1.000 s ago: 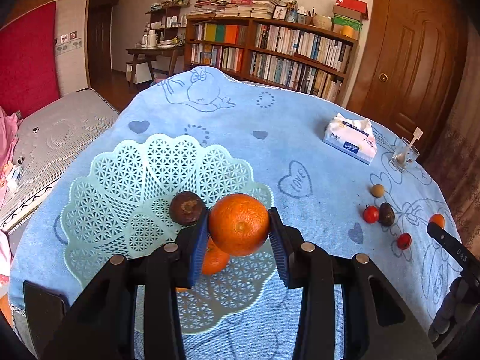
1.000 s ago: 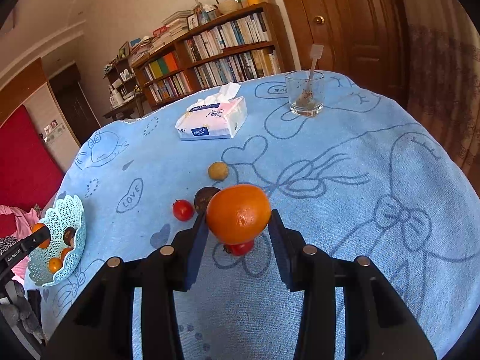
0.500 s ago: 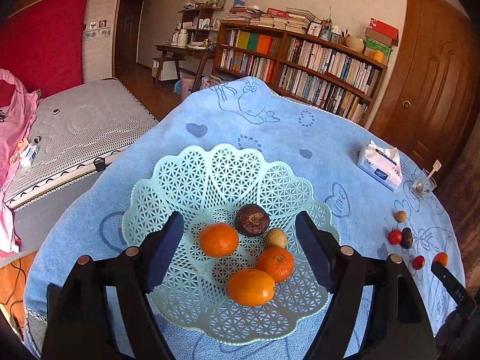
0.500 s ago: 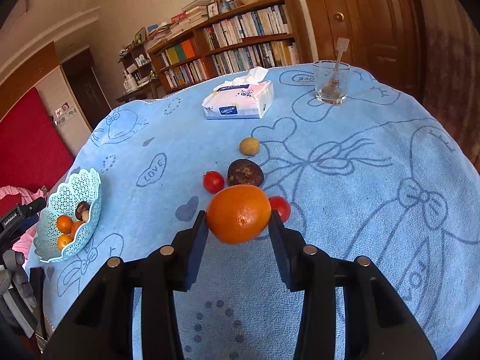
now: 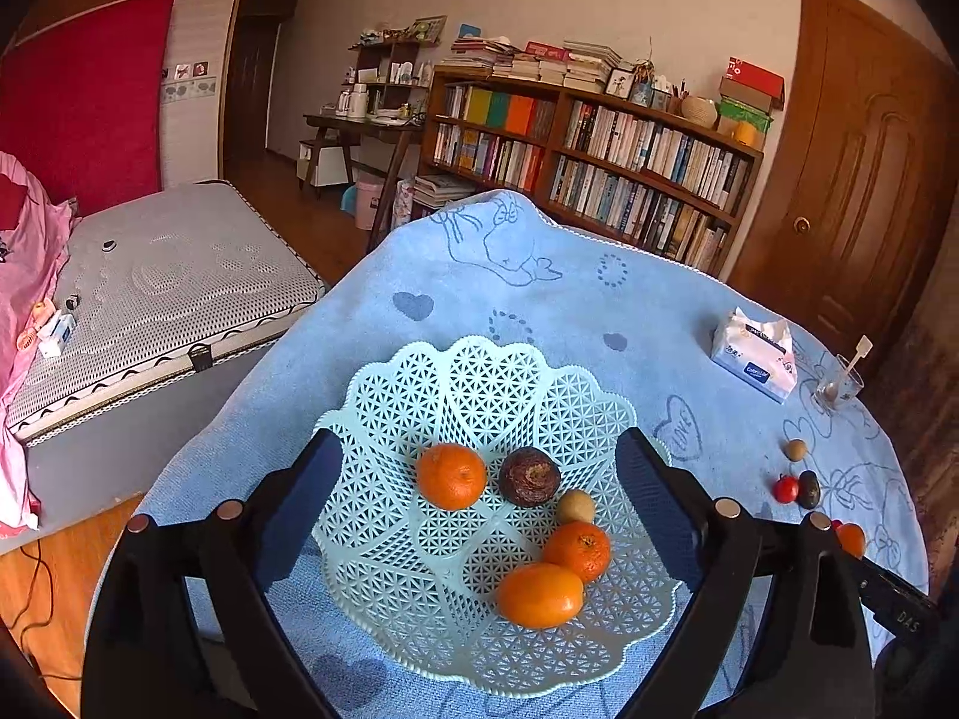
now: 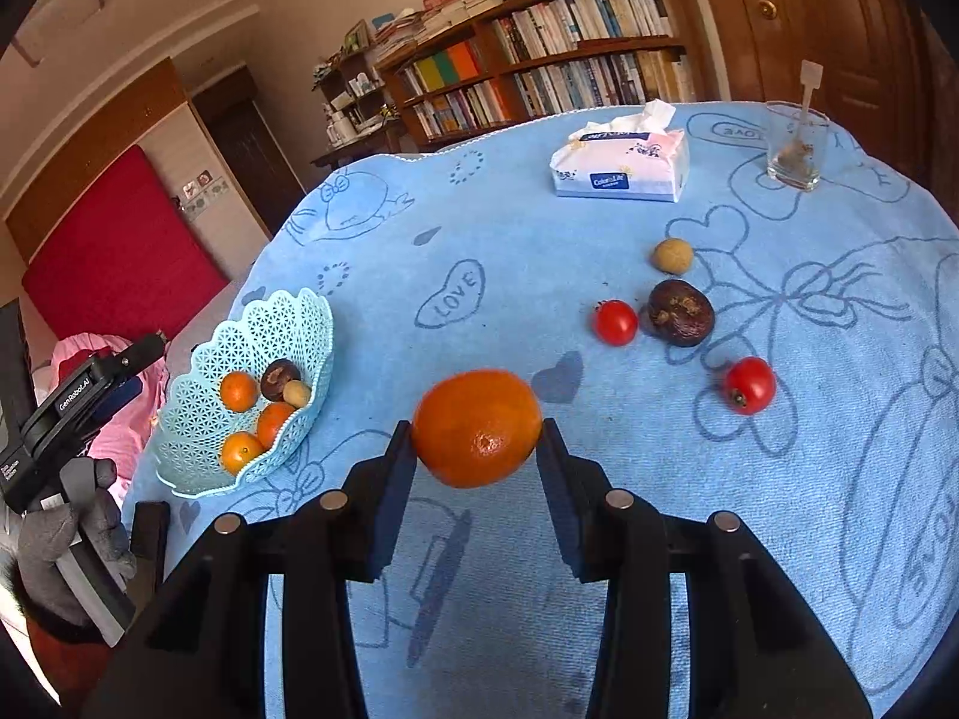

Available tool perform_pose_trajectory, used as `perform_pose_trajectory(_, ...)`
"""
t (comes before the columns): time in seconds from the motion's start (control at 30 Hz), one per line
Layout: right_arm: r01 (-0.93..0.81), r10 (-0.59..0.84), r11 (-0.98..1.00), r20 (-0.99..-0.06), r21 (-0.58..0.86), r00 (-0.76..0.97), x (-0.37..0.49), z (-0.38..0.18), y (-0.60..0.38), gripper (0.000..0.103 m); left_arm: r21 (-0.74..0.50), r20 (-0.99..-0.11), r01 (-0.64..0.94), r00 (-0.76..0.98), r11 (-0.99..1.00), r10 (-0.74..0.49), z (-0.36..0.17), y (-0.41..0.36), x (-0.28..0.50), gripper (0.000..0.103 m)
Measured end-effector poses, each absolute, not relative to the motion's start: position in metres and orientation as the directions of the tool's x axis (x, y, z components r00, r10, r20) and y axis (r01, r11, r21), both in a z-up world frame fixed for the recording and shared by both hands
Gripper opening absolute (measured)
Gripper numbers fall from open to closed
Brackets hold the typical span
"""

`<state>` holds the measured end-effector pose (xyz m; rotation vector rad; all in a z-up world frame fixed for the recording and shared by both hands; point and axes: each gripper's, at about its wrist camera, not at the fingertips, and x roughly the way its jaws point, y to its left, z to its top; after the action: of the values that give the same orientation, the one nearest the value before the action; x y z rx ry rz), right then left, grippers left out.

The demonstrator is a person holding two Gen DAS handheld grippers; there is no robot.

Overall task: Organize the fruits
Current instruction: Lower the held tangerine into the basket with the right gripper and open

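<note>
**Orange dropped in basket, second orange lifted**

Since a second ago the left tongs (image 5: 479,503) have let go of their orange and spread wide; they now hang apart and empty over the near rim of the basket (image 5: 497,377). Inside the basket lie three oranges (image 5: 451,476), a dark brown fruit (image 5: 530,476) and a small tan fruit (image 5: 575,506), the largest orange (image 5: 539,594) nearest the camera. The right tongs (image 6: 476,449) are clamped on an orange (image 6: 477,426), held above the blue tabletop (image 6: 539,239), and they have risen since the earlier frame. Far right of that orange, on the cloth, sit two red tomatoes (image 6: 615,322), one to the left of a dark brown fruit (image 6: 681,312) and the other (image 6: 749,385) nearer. A small tan fruit (image 6: 672,255) lies just beyond. Further off stand a tissue pack (image 6: 620,165) and a glass (image 6: 794,147) holding a white stick. A gloved hand (image 6: 66,533) grips the left handle at the far left edge.
</note>
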<state>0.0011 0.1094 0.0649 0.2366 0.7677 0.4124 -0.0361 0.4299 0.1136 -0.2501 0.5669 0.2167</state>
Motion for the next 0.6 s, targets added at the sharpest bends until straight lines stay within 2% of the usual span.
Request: perform_pose_trajectory(0.6, -0.455, 0.523, 0.844, -0.622, 0.283, 0.583, 0.033, 0.094, 0.234, 0.042, -0.243, -0.541, -0.279, 0.834, 0.929, 0.109, 0.114, 0.461, -0.035, 0.096)
